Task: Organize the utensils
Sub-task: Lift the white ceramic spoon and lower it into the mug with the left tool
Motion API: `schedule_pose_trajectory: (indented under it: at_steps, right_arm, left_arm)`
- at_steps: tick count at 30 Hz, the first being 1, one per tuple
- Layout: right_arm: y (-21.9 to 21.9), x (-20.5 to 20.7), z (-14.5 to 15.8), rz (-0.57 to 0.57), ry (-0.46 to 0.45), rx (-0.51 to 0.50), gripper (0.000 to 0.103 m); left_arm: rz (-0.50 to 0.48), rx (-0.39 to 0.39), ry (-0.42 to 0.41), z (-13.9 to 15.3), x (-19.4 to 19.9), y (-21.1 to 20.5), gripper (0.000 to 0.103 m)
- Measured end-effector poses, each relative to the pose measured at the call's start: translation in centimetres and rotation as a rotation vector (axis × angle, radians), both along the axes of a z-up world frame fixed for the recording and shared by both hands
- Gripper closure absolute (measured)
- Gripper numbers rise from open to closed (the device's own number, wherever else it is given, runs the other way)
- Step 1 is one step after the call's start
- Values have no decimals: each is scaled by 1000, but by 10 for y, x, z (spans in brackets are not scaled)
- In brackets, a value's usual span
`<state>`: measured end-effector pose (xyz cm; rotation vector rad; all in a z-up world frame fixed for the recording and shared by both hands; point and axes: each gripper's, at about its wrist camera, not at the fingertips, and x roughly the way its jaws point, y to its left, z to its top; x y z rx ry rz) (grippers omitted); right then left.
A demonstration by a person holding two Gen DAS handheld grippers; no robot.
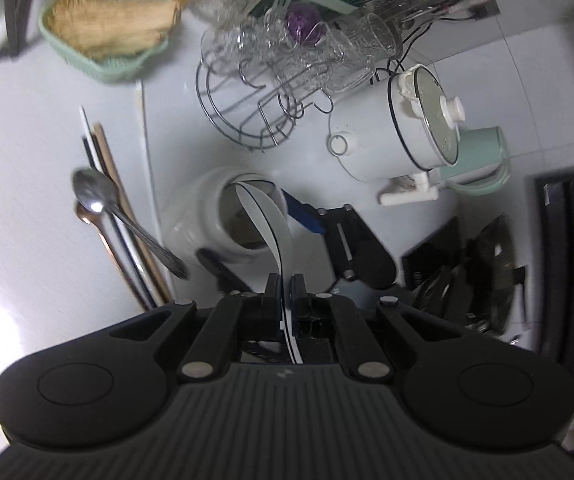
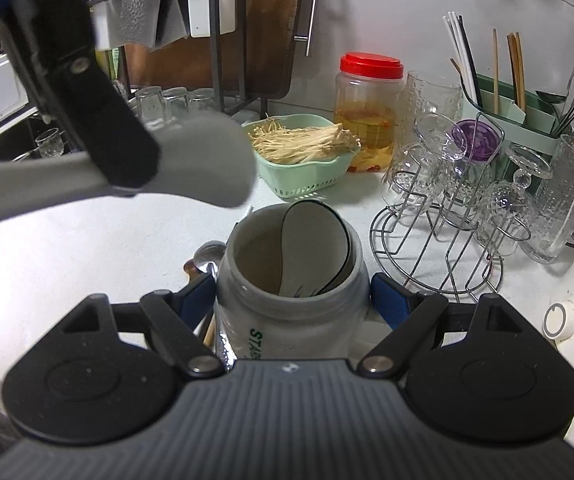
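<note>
Holding a grey spatula (image 2: 191, 160) above the white jar (image 2: 291, 280), ready for dropping in.

Left gripper (image 1: 286, 292) jaws are clenching the spatula's thin edge, its long axis running forward toward the jar mouth below and ahead. Right gripper (image 2: 293, 292) jaws are gripping the jar's sides, steadying it on the bench (image 2: 87, 248); another spatula is already sitting inside. Spoons (image 1: 95, 196) and chopsticks (image 1: 127, 232) are lying on the bench just left of the jar, untouched. Green lettering on the jar is reading "STA", the rest hidden.

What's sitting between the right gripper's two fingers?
The white jar, with a grey spatula already standing inside it; the right wrist view shows this.
</note>
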<state>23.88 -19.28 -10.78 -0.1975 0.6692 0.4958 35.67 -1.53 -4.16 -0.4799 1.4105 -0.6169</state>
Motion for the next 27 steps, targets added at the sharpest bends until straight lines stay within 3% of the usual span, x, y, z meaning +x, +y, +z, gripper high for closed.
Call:
schedule_pose_trajectory:
  at_steps: [6,13,21,27]
  right_arm:
    - [0,1,0,4,-3,4,16]
    - [1,1,0,-4,1,3,16]
    - [1,2,0,-14,4,7,16]
    - [2,3,-1,-17,1,9,16]
  left_arm:
    - [61,-67,174,-24,25,1,98]
    - [112,-44,334,-51,42,1,98]
    - [140,48,403,-62,63,-5,98]
    - [127,122,411,-67,75,-15,97]
